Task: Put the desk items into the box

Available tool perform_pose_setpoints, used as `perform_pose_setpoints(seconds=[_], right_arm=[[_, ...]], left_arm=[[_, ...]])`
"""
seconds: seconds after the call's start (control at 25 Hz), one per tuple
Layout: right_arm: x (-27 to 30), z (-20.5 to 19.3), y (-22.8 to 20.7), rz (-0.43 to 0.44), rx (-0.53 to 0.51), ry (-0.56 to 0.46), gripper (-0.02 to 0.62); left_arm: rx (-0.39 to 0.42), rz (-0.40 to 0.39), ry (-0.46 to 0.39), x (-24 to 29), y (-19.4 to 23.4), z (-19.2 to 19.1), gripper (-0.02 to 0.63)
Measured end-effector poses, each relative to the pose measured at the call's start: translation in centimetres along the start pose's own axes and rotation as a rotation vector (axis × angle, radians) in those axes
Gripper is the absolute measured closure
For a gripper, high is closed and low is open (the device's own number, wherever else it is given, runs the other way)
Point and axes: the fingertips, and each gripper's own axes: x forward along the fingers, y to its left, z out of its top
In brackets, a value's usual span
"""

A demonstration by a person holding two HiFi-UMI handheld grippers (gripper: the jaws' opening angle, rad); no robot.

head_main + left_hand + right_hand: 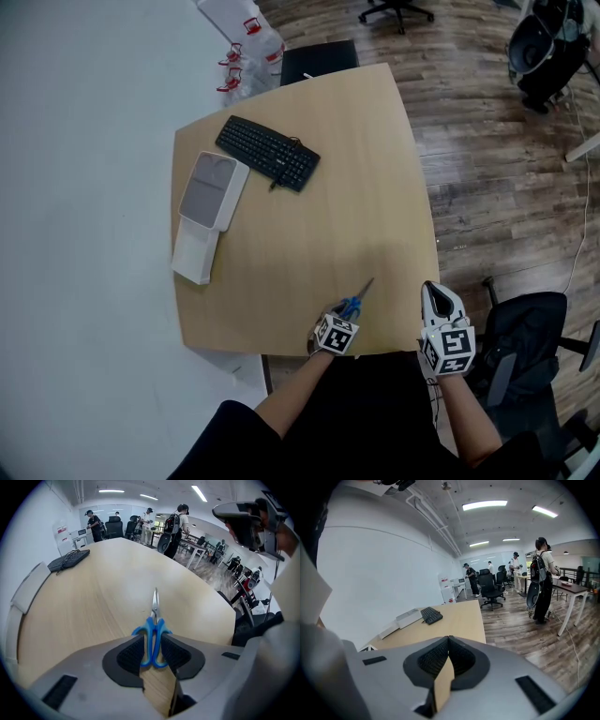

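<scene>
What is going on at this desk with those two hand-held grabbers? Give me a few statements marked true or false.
1. The left gripper is closed on the blue handles of the scissors. True.
2. The right gripper holds a pen. False: its jaws are together with nothing between them.
3. The keyboard lies inside the box. False: it lies on the desk beside the box.
4. The keyboard is black. True.
5. The scissors are already in the box. False: they are at the desk's near edge, in the left gripper, well away from the box.
</scene>
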Motion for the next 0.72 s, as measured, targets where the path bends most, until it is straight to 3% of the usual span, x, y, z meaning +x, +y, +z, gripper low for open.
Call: perform_pose_setpoints(seconds=[0.12,0.24,0.4,0.72], right_arm=[[0.3,-0.4,-0.2,-0.004,0.003,0.010,0.535],[0.5,-0.2,-0.1,-0.002,0.001,0.011,0.535],[0.7,0.2,0.4,-0.001,-0.005,0.010,0.535],[1.3,2.1,4.4,0.037,-0.075,-0.036,0.536]], left_arm=[[0.011,0.017,0.016,0.2,0.0,0.0,0.497],[-0.037,0.002,0.009,0.0,0.1,0.1,0.514],[-0.094,-0.040,-0.063,-0.4,0.7,0.4,0.515],[-0.118,-0.016,-0.163,-3.2,2.9,0.7,0.518]])
